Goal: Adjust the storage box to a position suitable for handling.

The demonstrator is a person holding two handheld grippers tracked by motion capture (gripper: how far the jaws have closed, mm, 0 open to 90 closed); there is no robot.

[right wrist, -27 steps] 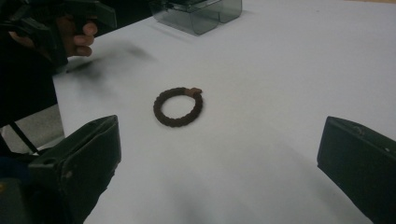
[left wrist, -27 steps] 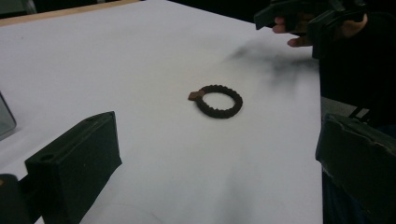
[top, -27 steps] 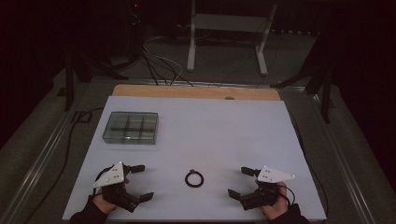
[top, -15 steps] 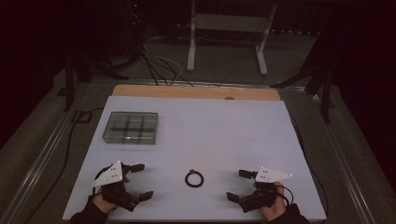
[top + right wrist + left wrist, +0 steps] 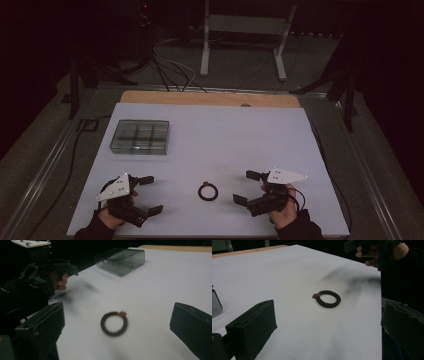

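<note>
Overall, the white table top is bright while the room around it is very dark. Along its far edge runs a strip of light wood. Behind the table, on the dim floor, stands a pale metal stand, and several cables lie near it. A metal rail runs along the left side of the table.

On the left part of the table sits a clear plastic box with compartments inside; what is in them I cannot tell. Near the front edge, in the middle, lies a small dark beaded ring with a little brown tag on it. It lies flat on the white surface, between the two grippers and apart from both of them.

The left gripper is held by a hand at the front left corner. Its jaws stand wide apart, with nothing between them, and they point toward the ring. The right gripper is at the front right, also in a hand, and its jaws are spread wide as well, gripping nothing. In each gripper view the ring appears between the two black jaws but farther ahead, not touched.
</note>
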